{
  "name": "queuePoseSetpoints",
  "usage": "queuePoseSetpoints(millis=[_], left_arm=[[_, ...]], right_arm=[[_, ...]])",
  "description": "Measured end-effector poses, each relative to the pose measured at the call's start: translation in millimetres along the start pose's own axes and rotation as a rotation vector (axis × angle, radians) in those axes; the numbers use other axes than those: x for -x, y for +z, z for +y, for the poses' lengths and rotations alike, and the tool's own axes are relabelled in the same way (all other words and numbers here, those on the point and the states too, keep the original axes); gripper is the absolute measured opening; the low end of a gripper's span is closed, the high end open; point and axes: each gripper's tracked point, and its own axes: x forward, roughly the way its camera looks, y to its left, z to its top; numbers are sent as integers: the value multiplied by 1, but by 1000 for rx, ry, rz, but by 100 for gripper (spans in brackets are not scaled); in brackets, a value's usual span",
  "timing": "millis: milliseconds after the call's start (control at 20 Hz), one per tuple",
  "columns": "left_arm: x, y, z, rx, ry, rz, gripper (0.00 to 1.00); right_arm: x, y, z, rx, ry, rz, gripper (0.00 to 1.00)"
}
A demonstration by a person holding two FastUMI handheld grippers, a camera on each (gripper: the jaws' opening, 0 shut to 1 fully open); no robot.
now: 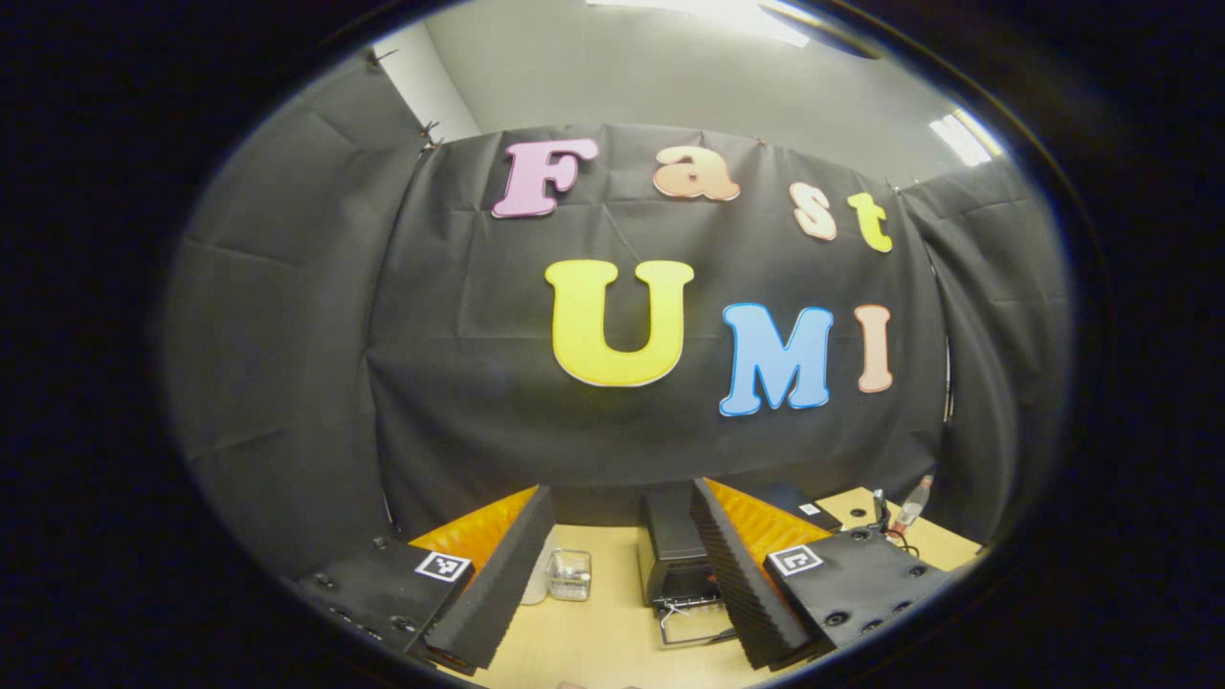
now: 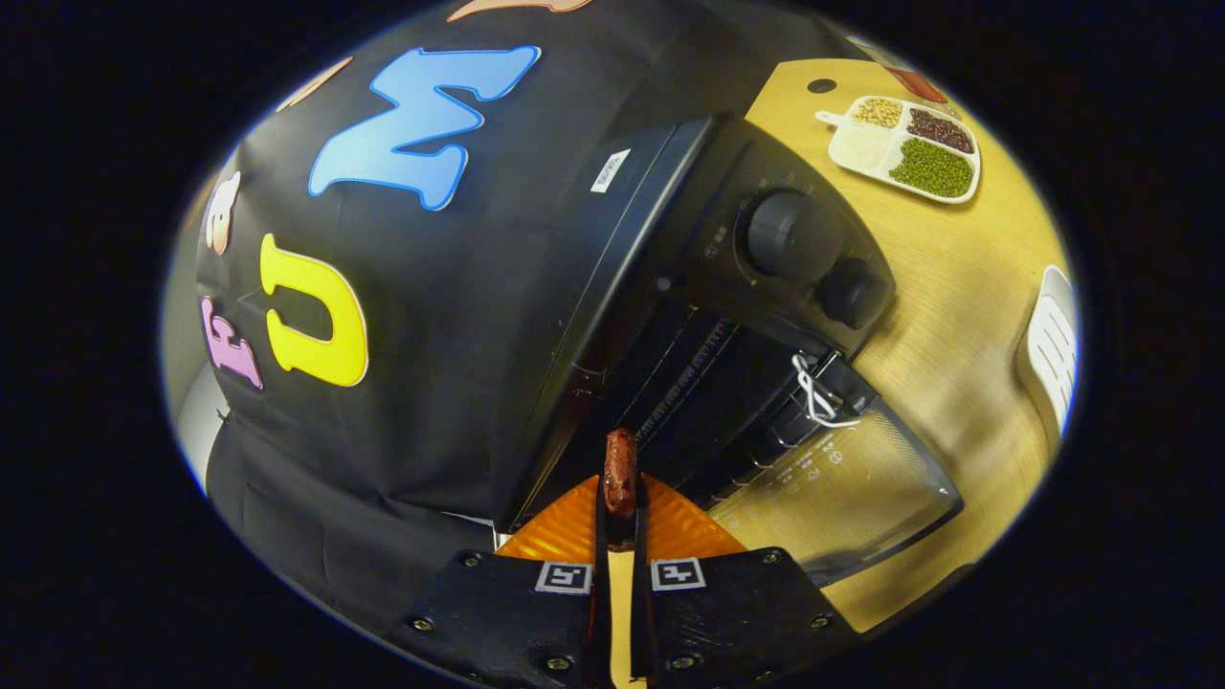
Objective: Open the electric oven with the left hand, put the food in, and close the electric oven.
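The black electric oven (image 2: 670,239) stands with its glass door (image 2: 842,488) folded down and the cavity with its wire rack (image 2: 708,383) exposed. My right gripper (image 2: 620,502) is shut on a reddish-brown piece of sausage (image 2: 620,469), held just outside the cavity's opening, toward one side wall. In the left gripper view the oven (image 1: 673,550) sits farther off on the table, door (image 1: 694,624) down. My left gripper (image 1: 622,593) hangs high above the table, fingers (image 1: 498,584) spread wide with nothing between them.
A white divided dish (image 2: 904,144) of beans and grains lies on the wooden table (image 2: 957,277) beyond the oven's knobs (image 2: 780,230). A white slotted object (image 2: 1048,344) sits near the table's edge. A small clear glass container (image 1: 569,574) stands left of the oven.
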Motion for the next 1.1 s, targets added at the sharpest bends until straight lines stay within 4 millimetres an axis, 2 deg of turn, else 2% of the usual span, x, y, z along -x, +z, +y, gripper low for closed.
queuePoseSetpoints(millis=[350, 450, 500, 700, 750, 800, 850, 900, 950, 1050, 1100], left_arm=[[13, -17, 31, 11, 36, 48, 98], [14, -24, 39, 10, 51, 66, 100], [15, -27, 41, 9, 56, 76, 100], [13, -27, 39, -8, 52, 85, 97], [15, -33, 31, -12, 49, 88, 97], [12, -32, 26, -15, 45, 90, 100], [9, -33, 21, -16, 37, 91, 98], [7, -33, 15, -14, 27, 91, 97], [5, -32, 8, -14, 14, 89, 100], [-1, -30, -5, -16, -7, 89, 100], [-4, -29, -12, -18, -17, 89, 100]], right_arm=[[-46, 10, -5, -42, -42, -89, 12], [-58, 9, -13, -37, -81, -90, 13], [-61, 7, -17, -27, -105, -88, 17], [-60, 5, -25, 92, -187, -85, 25], [-59, 5, -27, 128, -205, -77, 25], [-57, 4, -28, 161, -224, -68, 30], [-56, 6, -29, 167, -228, -61, 31], [-54, 6, -29, 175, -231, -48, 36], [-48, 8, -32, 197, -243, -38, 44], [-36, 13, -37, 256, -273, -26, 60], [-28, 17, -38, 296, -282, -27, 77]])
